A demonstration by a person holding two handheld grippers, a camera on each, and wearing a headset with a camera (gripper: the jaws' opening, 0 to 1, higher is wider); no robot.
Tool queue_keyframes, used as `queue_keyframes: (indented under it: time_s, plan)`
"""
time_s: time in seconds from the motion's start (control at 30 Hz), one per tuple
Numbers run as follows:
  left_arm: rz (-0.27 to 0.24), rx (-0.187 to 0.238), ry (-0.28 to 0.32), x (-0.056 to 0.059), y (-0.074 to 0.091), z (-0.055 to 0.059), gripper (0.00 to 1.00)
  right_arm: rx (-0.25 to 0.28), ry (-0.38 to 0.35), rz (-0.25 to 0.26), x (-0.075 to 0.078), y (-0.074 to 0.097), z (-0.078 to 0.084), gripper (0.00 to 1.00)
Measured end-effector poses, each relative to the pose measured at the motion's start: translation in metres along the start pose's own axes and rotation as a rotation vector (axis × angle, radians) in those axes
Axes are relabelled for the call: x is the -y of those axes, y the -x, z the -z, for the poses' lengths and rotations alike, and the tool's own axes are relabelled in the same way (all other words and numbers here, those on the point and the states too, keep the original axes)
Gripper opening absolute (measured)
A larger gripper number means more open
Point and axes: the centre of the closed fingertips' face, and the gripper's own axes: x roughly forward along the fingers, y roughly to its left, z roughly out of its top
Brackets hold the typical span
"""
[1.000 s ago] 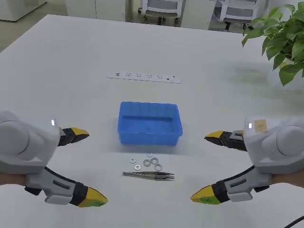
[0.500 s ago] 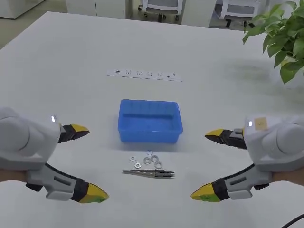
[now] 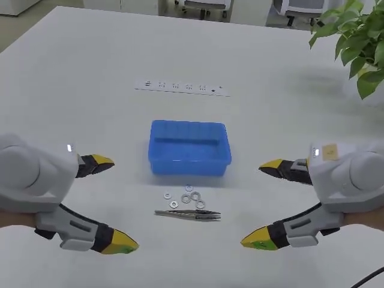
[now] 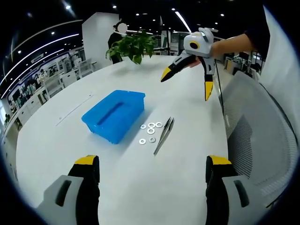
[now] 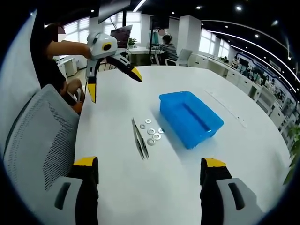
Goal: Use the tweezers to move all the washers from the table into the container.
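Looking down in the head view, you have the left gripper (image 3: 115, 203) at 9 o'clock of the tweezers (image 3: 188, 213) and the right gripper (image 3: 259, 204) at 3 o'clock. Both have their jaws spread wide and grasp nothing. The washers (image 3: 185, 198) lie in a loose cluster on the table (image 3: 90, 72), just at 12 o'clock of the tweezers, and none is in the blue container (image 3: 189, 147) beyond them at 12 o'clock. That line-up likely keeps each carry short. A power strip (image 3: 180, 87) lies farther off at 12 o'clock.

From the left gripper view, your own jaws rise far apart at 6 o'clock, well short of the tweezers (image 4: 163, 136). The washers (image 4: 150, 131) sit between the tweezers and the container (image 4: 114, 115). The right gripper (image 4: 186, 86) hangs released at 1 o'clock.

From the right gripper view, the jaws again stand parted. The tweezers (image 5: 139, 138) lie near centre with the washers (image 5: 152, 132) just at their 3 o'clock, and the left gripper (image 5: 115, 88) hovers at 11 o'clock. By my reading the task is unstarted, and you hold both claws wide on either side to close in on the slim tweezers.
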Motion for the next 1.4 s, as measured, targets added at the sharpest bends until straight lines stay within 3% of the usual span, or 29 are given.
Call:
queue_keyframes:
  time_s: [0.1, 0.27, 0.43, 0.6, 0.73, 1.17, 1.4]
  plan:
    - [-0.002, 0.007, 0.003, -0.001, -0.001, -0.001, 0.99, -0.010, -0.004, -0.014, -0.001, -0.001, 0.002, 0.81]
    - [0.000, 0.016, 0.005, -0.002, -0.004, -0.003, 0.98, -0.015, -0.006, -0.019, -0.002, -0.006, 0.003, 0.79]
    - [0.007, 0.014, 0.035, -0.005, -0.009, -0.001, 0.88, -0.020, -0.010, -0.022, 0.000, -0.010, 0.004, 0.74]
    - [0.006, 0.028, -0.004, -0.005, -0.015, -0.003, 0.84, -0.025, -0.027, -0.030, 0.000, -0.017, 0.006, 0.69]
    - [0.014, 0.043, 0.009, -0.005, -0.021, -0.003, 0.79, -0.031, -0.036, -0.046, -0.001, -0.023, 0.009, 0.65]
    - [0.055, 0.043, 0.031, 0.001, -0.042, 0.000, 0.66, -0.023, -0.063, -0.089, -0.002, -0.043, 0.008, 0.50]
    - [0.103, 0.009, 0.001, 0.015, -0.056, 0.009, 0.60, -0.027, -0.048, -0.130, -0.014, -0.061, 0.005, 0.43]
